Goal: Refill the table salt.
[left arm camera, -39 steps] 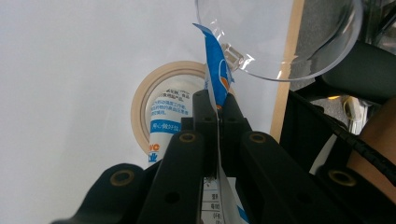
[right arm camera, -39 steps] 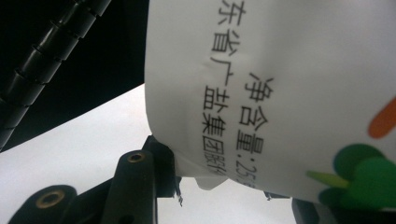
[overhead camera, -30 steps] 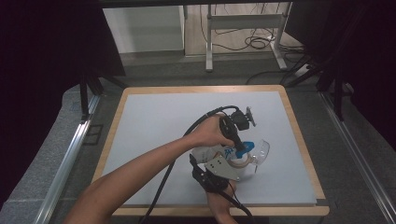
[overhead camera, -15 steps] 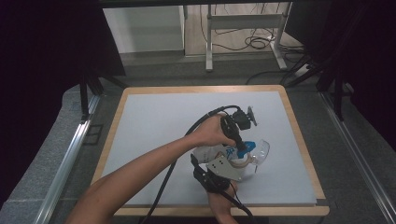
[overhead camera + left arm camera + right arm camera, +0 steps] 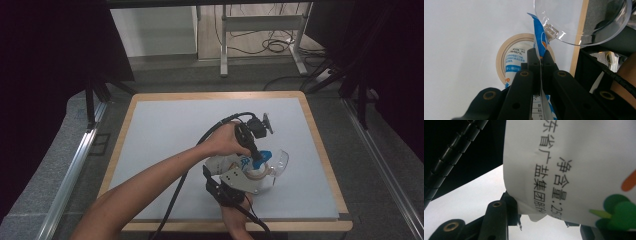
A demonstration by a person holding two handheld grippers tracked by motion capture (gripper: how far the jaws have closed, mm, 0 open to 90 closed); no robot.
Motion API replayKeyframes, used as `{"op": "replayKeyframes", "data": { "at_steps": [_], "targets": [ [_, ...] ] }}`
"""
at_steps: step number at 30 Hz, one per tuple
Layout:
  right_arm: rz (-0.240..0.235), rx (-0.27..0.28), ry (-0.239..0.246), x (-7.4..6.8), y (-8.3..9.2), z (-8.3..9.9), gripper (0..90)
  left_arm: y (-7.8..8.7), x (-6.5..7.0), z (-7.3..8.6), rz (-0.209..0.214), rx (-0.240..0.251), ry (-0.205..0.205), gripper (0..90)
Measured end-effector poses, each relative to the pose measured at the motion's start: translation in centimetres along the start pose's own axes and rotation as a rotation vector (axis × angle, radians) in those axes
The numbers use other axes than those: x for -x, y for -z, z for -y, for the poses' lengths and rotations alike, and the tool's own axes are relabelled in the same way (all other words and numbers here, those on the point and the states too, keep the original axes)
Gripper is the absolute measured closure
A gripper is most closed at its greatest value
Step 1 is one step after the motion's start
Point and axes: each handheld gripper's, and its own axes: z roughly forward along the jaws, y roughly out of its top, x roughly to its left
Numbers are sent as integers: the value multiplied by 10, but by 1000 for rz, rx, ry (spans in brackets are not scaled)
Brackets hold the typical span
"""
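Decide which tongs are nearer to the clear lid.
Left. The left tongs pinch the blue-and-white packet just below the clear lid; the right tongs grip the packet farther back.

In the high view the person's left forearm [image 5: 150, 185] enters at the lower left of the frame and slants up toward the centre, its hand [image 5: 223, 145] wrapped around the left gripper [image 5: 256, 159], which points down and to the right. In the left gripper view its two black jaws are pressed together on a blue and white packet [image 5: 539, 42]. The right gripper [image 5: 230, 189] sits at the lower centre of the high view, just below the left hand. In the right gripper view its jaws are on either side of the white packet's lower edge.
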Motion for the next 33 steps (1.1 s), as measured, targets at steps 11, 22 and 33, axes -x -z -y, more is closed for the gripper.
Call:
{"op": "replayKeyframes", "data": {
  "at_steps": [11,22,33],
  "targets": [
    [4,5,7,-3,-1,1,572,3,-2,2,-13,-2,0,898],
    [-12,6,-22,-3,1,0,577,1,-6,1,-18,-13,7,897],
    [-29,3,-40,0,1,-3,573,1,-6,-1,-11,-15,12,897]
  ]
}}
